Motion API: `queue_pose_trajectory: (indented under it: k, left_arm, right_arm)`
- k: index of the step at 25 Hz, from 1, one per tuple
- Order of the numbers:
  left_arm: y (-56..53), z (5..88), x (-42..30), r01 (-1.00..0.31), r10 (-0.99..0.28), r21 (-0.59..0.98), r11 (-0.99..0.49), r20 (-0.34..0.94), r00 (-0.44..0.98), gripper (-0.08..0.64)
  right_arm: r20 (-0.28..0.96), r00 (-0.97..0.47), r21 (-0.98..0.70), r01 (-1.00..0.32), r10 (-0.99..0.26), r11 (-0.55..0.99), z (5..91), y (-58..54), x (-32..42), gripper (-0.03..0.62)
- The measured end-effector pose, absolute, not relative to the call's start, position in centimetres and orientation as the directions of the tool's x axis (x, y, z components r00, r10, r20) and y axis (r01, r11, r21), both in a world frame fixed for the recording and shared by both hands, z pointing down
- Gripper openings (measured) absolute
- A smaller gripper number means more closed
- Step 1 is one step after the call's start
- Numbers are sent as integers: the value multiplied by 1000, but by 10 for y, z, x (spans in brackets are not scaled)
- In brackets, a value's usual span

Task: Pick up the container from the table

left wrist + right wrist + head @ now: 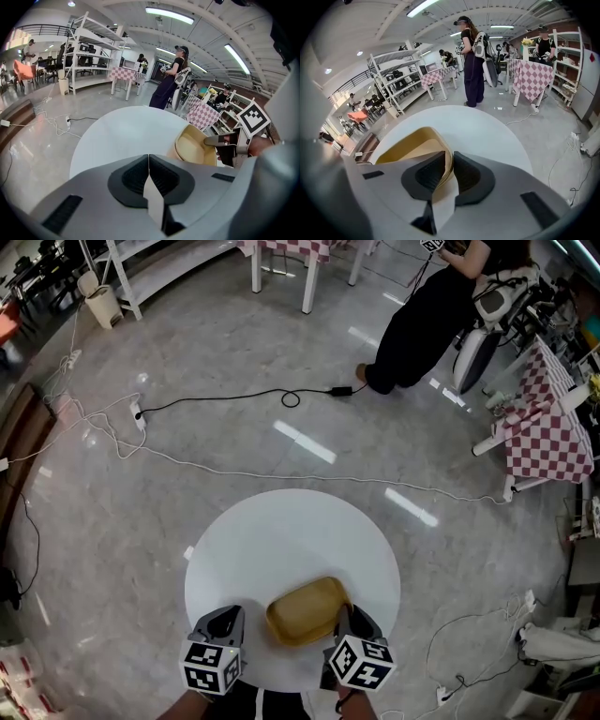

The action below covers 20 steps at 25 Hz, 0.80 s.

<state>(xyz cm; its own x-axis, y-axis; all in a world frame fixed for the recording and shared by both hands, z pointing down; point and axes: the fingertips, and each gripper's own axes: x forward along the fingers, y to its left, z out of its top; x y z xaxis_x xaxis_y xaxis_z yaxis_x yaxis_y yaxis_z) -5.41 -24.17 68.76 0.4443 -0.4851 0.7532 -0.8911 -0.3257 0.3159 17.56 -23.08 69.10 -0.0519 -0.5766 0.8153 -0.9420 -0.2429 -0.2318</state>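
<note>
- Bright, even indoor light: it comes from long ceiling strips (168,15) overhead (they show in both gripper views).
- The polished floor (187,427) throws the light back as white glare streaks (305,442), and the white table (281,531) looks almost washed out.
- Shadows are faint and soft.
- All views bend strongly at the edges. The gripper views end in a black round border.
- Close to the lens, the left gripper (149,157), the right gripper (450,157) and the container (410,140) look soft — the far room is sharper.
</note>
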Motion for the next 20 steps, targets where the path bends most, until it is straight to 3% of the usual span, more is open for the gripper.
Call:
queue_pose_trajectory:
  k: [20]
  left_arm:
    - [-248, 678, -51, -877, -488, 326, -353, 736, 470, 17]
  right_arm:
    - [828, -43, -231, -935, -559, -270, 682, -226, 176, 55]
